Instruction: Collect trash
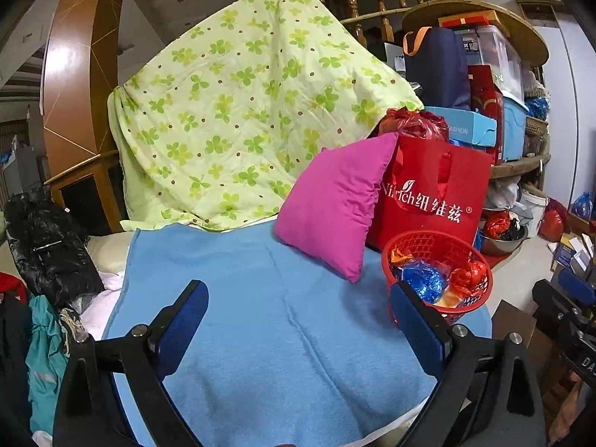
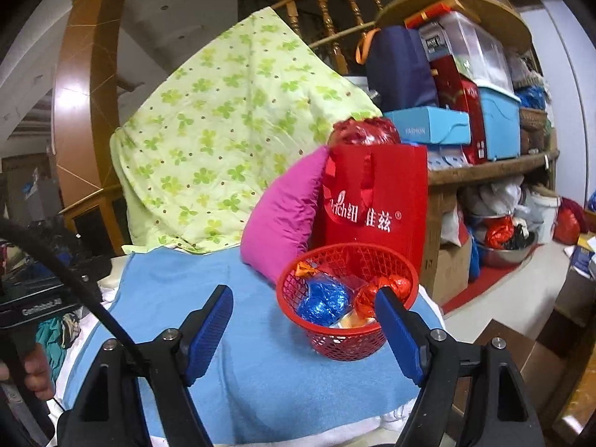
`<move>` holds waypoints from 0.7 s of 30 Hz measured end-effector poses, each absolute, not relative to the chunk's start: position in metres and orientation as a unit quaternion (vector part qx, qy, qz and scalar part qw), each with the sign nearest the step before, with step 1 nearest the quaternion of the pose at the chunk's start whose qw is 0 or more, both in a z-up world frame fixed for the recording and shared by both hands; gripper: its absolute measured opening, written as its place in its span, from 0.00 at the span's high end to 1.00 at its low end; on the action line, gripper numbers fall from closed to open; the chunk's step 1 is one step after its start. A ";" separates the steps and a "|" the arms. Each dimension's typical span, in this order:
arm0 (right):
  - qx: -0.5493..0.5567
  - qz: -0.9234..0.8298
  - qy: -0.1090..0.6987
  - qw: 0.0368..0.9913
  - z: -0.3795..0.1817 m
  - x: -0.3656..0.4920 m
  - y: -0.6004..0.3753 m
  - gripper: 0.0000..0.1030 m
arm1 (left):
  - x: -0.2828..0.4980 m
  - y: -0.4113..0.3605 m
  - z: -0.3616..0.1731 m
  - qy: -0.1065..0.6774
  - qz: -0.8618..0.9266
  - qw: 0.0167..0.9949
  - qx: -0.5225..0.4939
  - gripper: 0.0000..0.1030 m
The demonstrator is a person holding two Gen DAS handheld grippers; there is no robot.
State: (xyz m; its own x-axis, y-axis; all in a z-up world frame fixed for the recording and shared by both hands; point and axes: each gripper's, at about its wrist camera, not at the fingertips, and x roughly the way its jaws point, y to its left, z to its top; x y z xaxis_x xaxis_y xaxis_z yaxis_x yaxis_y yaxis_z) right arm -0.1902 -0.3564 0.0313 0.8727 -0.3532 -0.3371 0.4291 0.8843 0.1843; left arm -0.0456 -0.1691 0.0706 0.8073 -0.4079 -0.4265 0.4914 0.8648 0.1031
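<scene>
A red mesh basket [image 1: 462, 249] [image 2: 316, 339] stands on the right part of a blue towel [image 1: 260, 316] [image 2: 238, 335]. It holds a crumpled blue plastic bag [image 1: 422, 279] [image 2: 324, 300], a crumpled red plastic bag [image 1: 467, 277] [image 2: 372, 294] and some orange wrappers [image 2: 303, 269]. My left gripper [image 1: 298, 320] is open and empty over the towel, left of the basket. My right gripper [image 2: 303, 335] is open and empty, its right finger beside the basket's front right rim.
A magenta pillow [image 1: 335, 205] [image 2: 279, 216] and a red shopping bag [image 1: 436, 193] [image 2: 376, 201] stand behind the basket. A green floral quilt [image 1: 242, 111] hangs behind. Black and teal clothes [image 1: 44, 246] lie left. Cluttered shelves [image 2: 484, 85] and floor boxes are right.
</scene>
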 end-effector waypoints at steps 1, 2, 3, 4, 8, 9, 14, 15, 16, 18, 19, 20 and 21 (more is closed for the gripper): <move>0.124 -0.201 0.148 0.960 0.036 -0.193 -0.352 0.21 | -0.048 -0.168 0.072 0.197 -0.238 0.945 0.106 0.05; 0.123 -0.199 0.147 0.961 0.039 -0.195 -0.350 0.21 | -0.051 -0.166 0.074 0.194 -0.238 0.946 0.107 0.05; 0.121 -0.195 0.146 0.962 0.042 -0.197 -0.348 0.20 | -0.053 -0.165 0.076 0.192 -0.238 0.946 0.108 0.05; 0.121 -0.190 0.145 0.963 0.045 -0.199 -0.346 0.19 | -0.055 -0.164 0.077 0.190 -0.239 0.946 0.108 0.05; 0.112 -0.179 0.146 0.966 0.051 -0.202 -0.337 0.18 | -0.063 -0.160 0.082 0.185 -0.240 0.947 0.112 0.05; 0.109 -0.180 0.147 0.967 0.052 -0.202 -0.335 0.18 | -0.065 -0.160 0.083 0.184 -0.238 0.947 0.113 0.05; 0.103 -0.179 0.149 0.967 0.056 -0.207 -0.327 0.18 | -0.071 -0.157 0.087 0.180 -0.236 0.948 0.118 0.05; 0.101 -0.179 0.149 0.967 0.056 -0.208 -0.326 0.18 | -0.072 -0.155 0.088 0.179 -0.236 0.948 0.117 0.05; 0.100 -0.179 0.148 0.967 0.057 -0.209 -0.325 0.18 | -0.073 -0.154 0.089 0.178 -0.236 0.948 0.116 0.05; 0.097 -0.181 0.148 0.967 0.060 -0.210 -0.323 0.18 | -0.075 -0.152 0.091 0.175 -0.235 0.949 0.115 0.05; 0.096 -0.182 0.148 0.967 0.060 -0.210 -0.322 0.18 | -0.077 -0.151 0.093 0.173 -0.235 0.950 0.116 0.05; 0.095 -0.183 0.148 0.967 0.062 -0.211 -0.321 0.18 | -0.078 -0.151 0.093 0.171 -0.234 0.950 0.117 0.05; 0.095 -0.184 0.148 0.967 0.063 -0.211 -0.320 0.18 | -0.079 -0.150 0.094 0.170 -0.234 0.950 0.118 0.05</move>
State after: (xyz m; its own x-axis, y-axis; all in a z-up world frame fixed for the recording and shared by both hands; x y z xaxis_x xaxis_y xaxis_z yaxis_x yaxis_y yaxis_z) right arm -0.2110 -0.3205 0.0628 0.8888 -0.3276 -0.3205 0.3836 0.9144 0.1290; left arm -0.0785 -0.1501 0.0942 0.8324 -0.4045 -0.3788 0.4846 0.8629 0.1436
